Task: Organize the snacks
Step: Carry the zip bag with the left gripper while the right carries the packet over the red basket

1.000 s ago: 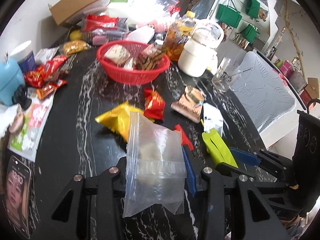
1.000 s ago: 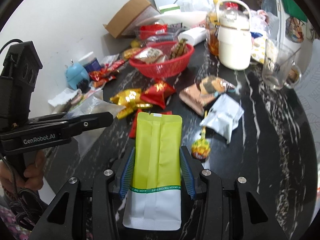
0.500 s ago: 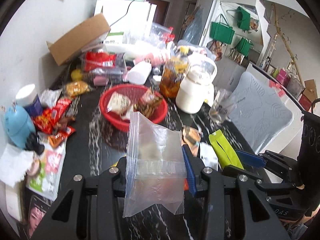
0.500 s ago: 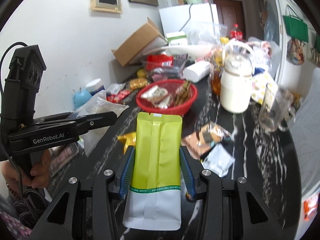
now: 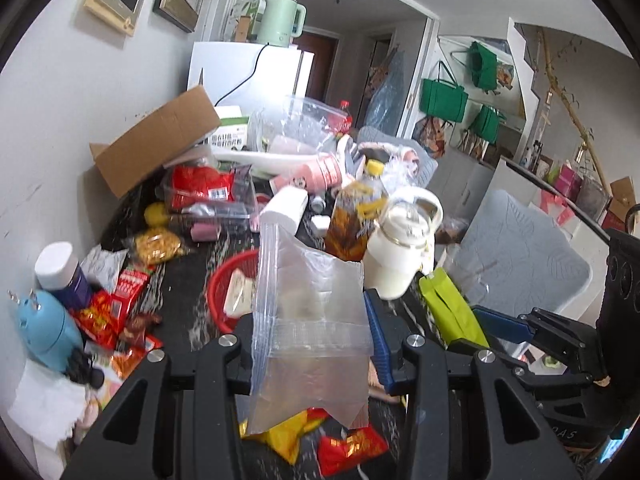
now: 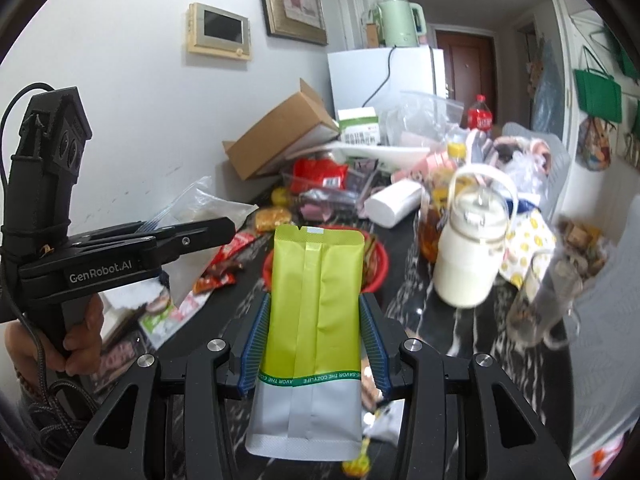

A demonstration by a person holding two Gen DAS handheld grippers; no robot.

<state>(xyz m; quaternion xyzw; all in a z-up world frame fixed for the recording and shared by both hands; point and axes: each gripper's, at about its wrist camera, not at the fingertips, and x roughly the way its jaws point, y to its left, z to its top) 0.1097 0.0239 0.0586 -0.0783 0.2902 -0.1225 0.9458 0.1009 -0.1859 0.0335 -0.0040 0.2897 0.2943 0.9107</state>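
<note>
Green pouch (image 6: pixel 316 300) sits clamped in right tool (image 6: pixel 314 344); left tool (image 5: pixel 310 344) clamps clear bag (image 5: pixel 308 320).

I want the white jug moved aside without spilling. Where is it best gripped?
Grip the white jug by its arched top handle, coming from above. It stands upright, and its rounded body looks too wide for the jaws. Both grippers are full, so one would need emptying first.

My left gripper (image 5: pixel 312 344) pinches a clear zip-top plastic bag (image 5: pixel 308 320), upright, something pale inside (I cannot tell what). My right gripper (image 6: pixel 316 344) clamps a lime-green and silver foil snack pouch (image 6: pixel 316 320), standing upright. At twelve o'clock beyond both sits a round red plastic basket (image 5: pixel 218 292) holding wrapped snacks, with loose red and yellow packets (image 5: pixel 312 440) on the table below.
</note>
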